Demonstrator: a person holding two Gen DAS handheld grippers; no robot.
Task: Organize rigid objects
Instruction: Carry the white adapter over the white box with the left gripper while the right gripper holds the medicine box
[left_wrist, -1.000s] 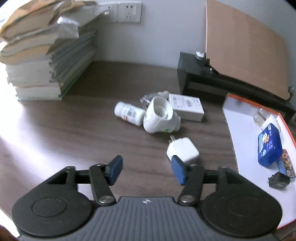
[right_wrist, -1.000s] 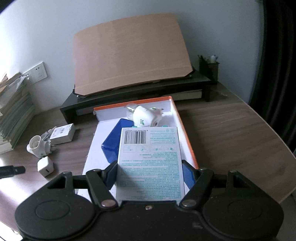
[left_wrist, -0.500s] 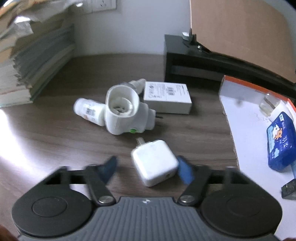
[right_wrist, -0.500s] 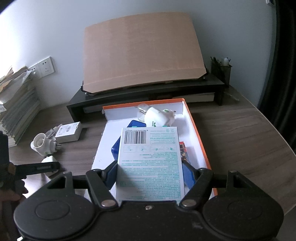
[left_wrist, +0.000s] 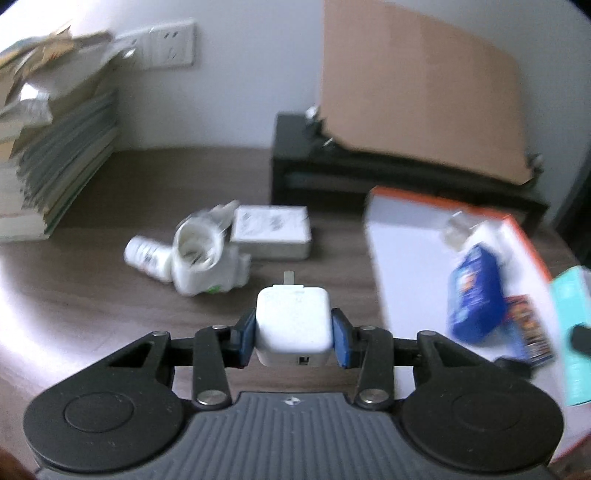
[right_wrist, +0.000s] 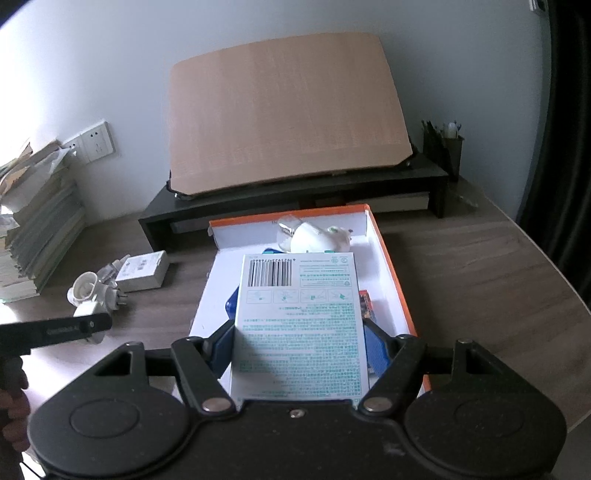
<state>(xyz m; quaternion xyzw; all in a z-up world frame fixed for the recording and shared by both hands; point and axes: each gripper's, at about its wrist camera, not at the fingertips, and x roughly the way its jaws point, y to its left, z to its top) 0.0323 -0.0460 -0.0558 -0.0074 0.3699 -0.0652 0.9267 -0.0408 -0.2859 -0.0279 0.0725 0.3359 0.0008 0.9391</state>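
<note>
The left tongs (left_wrist: 293, 332) have just been closing and now clench the white charger (left_wrist: 293, 325), prongs pointing far, above the counter (left_wrist: 110, 295). The right tongs (right_wrist: 299, 345) grasp a teal-printed box (right_wrist: 299, 325), long axis near-to-far, over the orange-rimmed tray (right_wrist: 397, 280). The left view is blurred; that box hides much of the tray's contents.

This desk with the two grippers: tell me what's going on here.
A person is tidying loose items into the orange-edged white tray. The left gripper has just been closing its jaws onto the white square plug-in charger, which now sits clamped between them above the wooden desk. The right gripper holds a white-and-teal printed flat box over the tray. A white plug adapter, a small white bottle and a white carton are not yet in the tray.
</note>
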